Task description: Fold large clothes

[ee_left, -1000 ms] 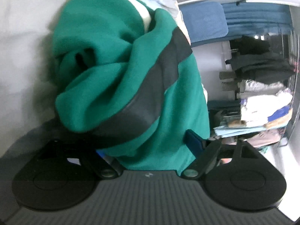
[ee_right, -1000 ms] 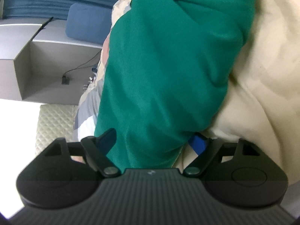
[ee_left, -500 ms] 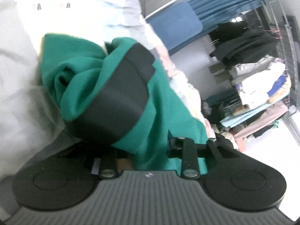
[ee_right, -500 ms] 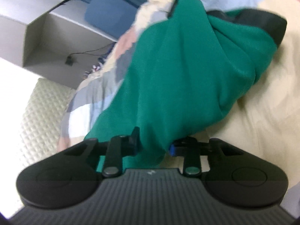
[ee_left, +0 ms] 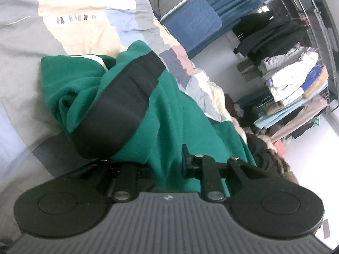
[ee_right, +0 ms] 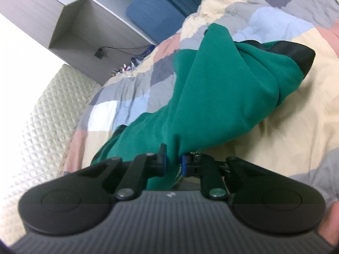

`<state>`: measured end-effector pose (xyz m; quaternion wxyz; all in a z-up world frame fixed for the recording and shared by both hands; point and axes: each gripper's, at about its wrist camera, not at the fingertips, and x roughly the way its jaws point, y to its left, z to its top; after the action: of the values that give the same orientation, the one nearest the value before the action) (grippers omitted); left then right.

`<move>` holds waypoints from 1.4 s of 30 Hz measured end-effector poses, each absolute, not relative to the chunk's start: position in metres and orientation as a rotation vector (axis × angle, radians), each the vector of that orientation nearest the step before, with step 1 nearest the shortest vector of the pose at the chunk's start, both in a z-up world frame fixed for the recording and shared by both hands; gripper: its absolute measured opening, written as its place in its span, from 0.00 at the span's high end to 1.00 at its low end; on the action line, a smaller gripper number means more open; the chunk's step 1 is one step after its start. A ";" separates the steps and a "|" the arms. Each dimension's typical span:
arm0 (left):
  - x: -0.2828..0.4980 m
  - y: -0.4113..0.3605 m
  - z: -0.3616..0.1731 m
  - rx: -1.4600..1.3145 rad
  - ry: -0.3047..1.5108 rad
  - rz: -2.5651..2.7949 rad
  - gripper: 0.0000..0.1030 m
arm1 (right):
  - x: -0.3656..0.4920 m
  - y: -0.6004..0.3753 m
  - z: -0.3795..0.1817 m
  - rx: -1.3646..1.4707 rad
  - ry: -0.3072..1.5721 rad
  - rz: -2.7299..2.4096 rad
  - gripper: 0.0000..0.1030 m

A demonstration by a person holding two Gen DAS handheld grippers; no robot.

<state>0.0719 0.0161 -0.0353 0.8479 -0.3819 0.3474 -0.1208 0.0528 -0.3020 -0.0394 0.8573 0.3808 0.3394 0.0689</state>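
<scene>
Now both grippers are clenched on the same garment — a large green fleece garment [ee_left: 175,116] with a broad black band, bunched on a bed. In the left wrist view the left gripper [ee_left: 168,165] has a thick fold of green cloth pressed between its blue-padded fingers [ee_left: 184,158]; its jaws have just been closing on that fold. Beyond it the fleece heaps up toward the far left, the black band [ee_left: 125,110] running diagonally across the heap, with a sliver of white trim at the far edge. The garment lies on a patchwork quilt of cream, grey, pale blue and dusty pink patches [ee_left: 89,10] that covers the bed. At the far right stands a wire rack stacked with folded clothes [ee_left: 296,84], dark garments hanging above.

In the right wrist view the right gripper [ee_right: 173,163] pinches a thinner gather of the same green fleece [ee_right: 222,97]; its jaws too have just been closing, cloth between them. From there the garment stretches away to the far right — its black band [ee_right: 296,53] at the far end, resting on the quilt [ee_right: 296,127]. A grey open shelf unit [ee_right: 70,27] and a blue cushion [ee_right: 154,12] sit at the far left.
</scene>
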 end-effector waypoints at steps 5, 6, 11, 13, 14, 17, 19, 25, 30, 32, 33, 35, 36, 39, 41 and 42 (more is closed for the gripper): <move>0.074 0.031 -0.031 -0.841 0.739 -0.265 0.63 | 0.050 -0.302 -0.019 0.749 0.644 0.184 0.85; 0.079 0.031 -0.030 -0.842 0.737 -0.273 0.56 | 0.053 -0.300 -0.012 0.728 0.624 0.187 0.85; 0.107 0.023 -0.014 -0.785 0.727 -0.313 0.43 | 0.082 -0.292 0.023 0.567 0.524 0.210 0.84; 0.121 0.019 -0.015 -0.772 0.733 -0.319 0.43 | 0.105 -0.288 0.026 0.514 0.551 0.216 0.83; 0.129 0.017 -0.016 -0.772 0.734 -0.316 0.43 | 0.115 -0.287 0.024 0.512 0.578 0.202 0.83; 0.147 0.015 -0.016 -0.804 0.716 -0.301 0.42 | 0.127 -0.287 0.020 0.537 0.596 0.223 0.83; 0.159 0.017 -0.015 -0.825 0.700 -0.298 0.41 | 0.126 -0.285 0.016 0.566 0.614 0.246 0.83; 0.187 0.018 -0.017 -0.826 0.697 -0.313 0.40 | 0.107 -0.287 0.001 0.541 0.683 0.210 0.34; 0.183 0.022 -0.031 -0.856 0.684 -0.330 0.39 | 0.079 -0.310 -0.007 0.572 0.667 0.030 0.26; 0.176 0.022 -0.036 -0.864 0.697 -0.321 0.38 | 0.071 -0.321 -0.019 0.671 0.692 0.014 0.26; 0.174 0.022 -0.037 -0.864 0.709 -0.318 0.38 | 0.068 -0.324 -0.026 0.714 0.716 0.002 0.26; 0.167 0.024 -0.042 -0.875 0.738 -0.309 0.37 | 0.064 -0.331 -0.043 0.807 0.775 -0.033 0.25; 0.163 0.025 -0.045 -0.891 0.753 -0.302 0.35 | 0.061 -0.335 -0.051 0.860 0.789 -0.049 0.25; 0.151 0.029 -0.056 -0.910 0.794 -0.296 0.32 | 0.059 -0.342 -0.073 1.001 0.821 -0.062 0.25; 0.144 0.033 -0.064 -0.935 0.805 -0.283 0.25 | 0.063 -0.345 -0.084 1.072 0.836 -0.035 0.25; 0.142 0.035 -0.069 -0.951 0.813 -0.272 0.21 | 0.065 -0.345 -0.089 1.103 0.841 -0.026 0.25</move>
<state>0.1422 0.0350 -0.0689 0.8018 -0.4439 0.3794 -0.1268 0.0654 -0.3453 -0.0886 0.7689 0.5084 0.3876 -0.0121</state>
